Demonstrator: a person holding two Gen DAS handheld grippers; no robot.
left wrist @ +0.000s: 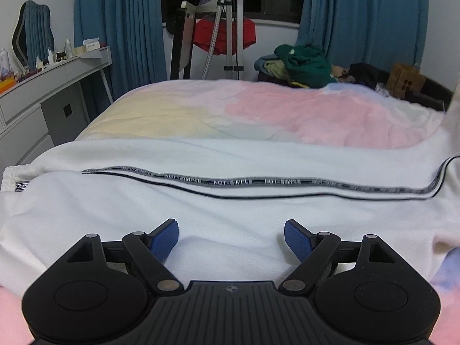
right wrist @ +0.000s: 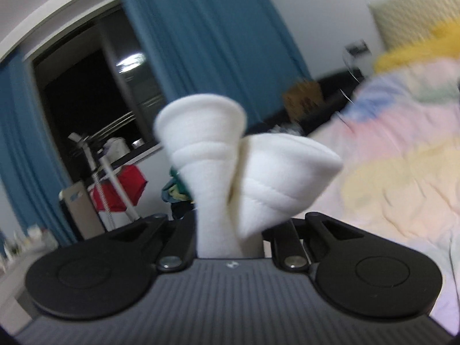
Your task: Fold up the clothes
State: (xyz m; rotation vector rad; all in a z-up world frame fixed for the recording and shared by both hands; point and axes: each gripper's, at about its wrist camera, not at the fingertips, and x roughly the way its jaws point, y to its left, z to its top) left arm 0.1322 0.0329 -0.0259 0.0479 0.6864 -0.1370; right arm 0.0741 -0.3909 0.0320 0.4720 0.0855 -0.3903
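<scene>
The right claw (right wrist: 230,230) pinched the white trousers' (left wrist: 230,210) bunched hem at 12 o'clock. The left claw (left wrist: 231,237) hovered wide over the bed (left wrist: 258,109); pinning the fold line should keep the crease straight.

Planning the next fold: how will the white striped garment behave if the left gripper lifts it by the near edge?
Probably floppy: the white garment lies in soft wrinkles on the bed, and the bunch in the right gripper droops into rounded folds. Likely light for its size, though thick-looking. The open left gripper would lift only a local ridge; the rest should trail.
</scene>
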